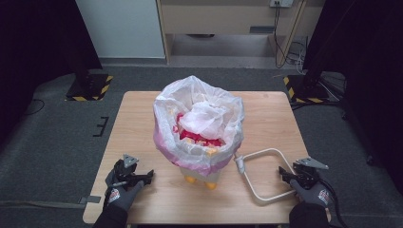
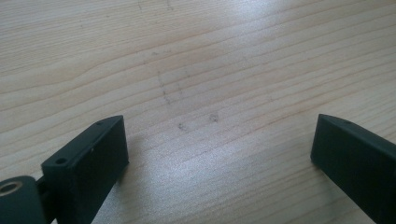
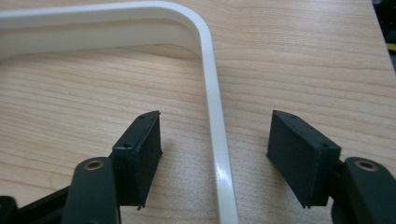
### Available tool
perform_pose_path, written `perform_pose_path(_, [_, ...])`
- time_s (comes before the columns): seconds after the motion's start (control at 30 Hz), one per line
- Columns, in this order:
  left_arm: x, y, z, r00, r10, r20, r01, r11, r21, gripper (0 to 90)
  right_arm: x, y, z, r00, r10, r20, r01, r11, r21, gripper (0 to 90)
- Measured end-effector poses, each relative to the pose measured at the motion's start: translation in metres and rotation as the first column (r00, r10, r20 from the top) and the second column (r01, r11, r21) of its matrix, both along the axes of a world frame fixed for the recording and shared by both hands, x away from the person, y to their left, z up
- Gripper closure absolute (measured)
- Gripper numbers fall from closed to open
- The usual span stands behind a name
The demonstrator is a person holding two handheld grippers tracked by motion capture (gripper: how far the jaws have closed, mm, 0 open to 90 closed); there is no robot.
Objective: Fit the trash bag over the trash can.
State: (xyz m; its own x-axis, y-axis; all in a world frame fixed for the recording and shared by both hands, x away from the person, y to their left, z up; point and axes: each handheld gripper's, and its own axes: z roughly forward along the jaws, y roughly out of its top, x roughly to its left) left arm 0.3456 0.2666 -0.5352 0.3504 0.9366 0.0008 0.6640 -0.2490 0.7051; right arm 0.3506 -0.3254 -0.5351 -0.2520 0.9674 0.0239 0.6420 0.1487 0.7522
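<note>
At the left of the high view the left gripper (image 1: 142,176) is seen low over the near left part of the wooden table (image 1: 138,118), held in a gloved left hand (image 1: 119,192). In the left gripper view its jaws are spread wide, and nothing but bare wood grain is seen between them — no object is touched.

In the middle of the table a small bin (image 1: 202,173) is stood, lined with a white plastic bag (image 1: 199,118) whose edge is folded down over the rim with a pinkish tint. Inside the bag red and yellow pieces (image 1: 202,135) are seen, partly covered by crumpled white plastic. Two yellow feet (image 1: 199,181) are visible under the bin at its near side.

To the right of the bin a white looped handle (image 1: 263,173) is laid flat on the table, one end fixed at the bin's side and the loop stretched toward the near right corner.

At the right the right gripper (image 1: 285,173) is held in a gloved right hand (image 1: 313,194), at the outer bend of the loop. In the right gripper view the handle (image 3: 217,135) is seen to run between the two jaws, which are partly open — a gap of wood is visible on both sides of the white bar, so it is straddled but not pinched.
</note>
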Motion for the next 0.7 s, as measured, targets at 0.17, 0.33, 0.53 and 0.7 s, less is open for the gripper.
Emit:
perform_pose_path(0.17, [0.000,0.000,0.000,1.0000,0.000,0.000,0.000,1.0000,0.000,3.0,0.002,0.002,-0.001,0.9998,0.017,-0.009,-0.017,0.999,-0.027,19.9])
perform_pose_path(0.33, [0.000,0.000,0.000,1.0000,0.000,0.000,0.000,1.0000,0.000,3.0,0.005,0.007,-0.002,0.9980,0.044,-0.046,-0.045,0.999,-0.030,6.3])
perform_pose_path(0.53, [0.000,0.000,0.000,1.0000,-0.001,0.000,0.001,1.0000,-0.001,2.9,0.001,0.004,0.003,0.9989,0.045,-0.011,-0.045,0.999,0.016,43.8])
perform_pose_path(0.7, [0.000,0.000,0.000,1.0000,-0.002,-0.001,0.002,1.0000,0.000,2.6,-0.011,-0.002,0.023,0.9993,0.030,0.024,-0.030,0.999,0.015,64.0])
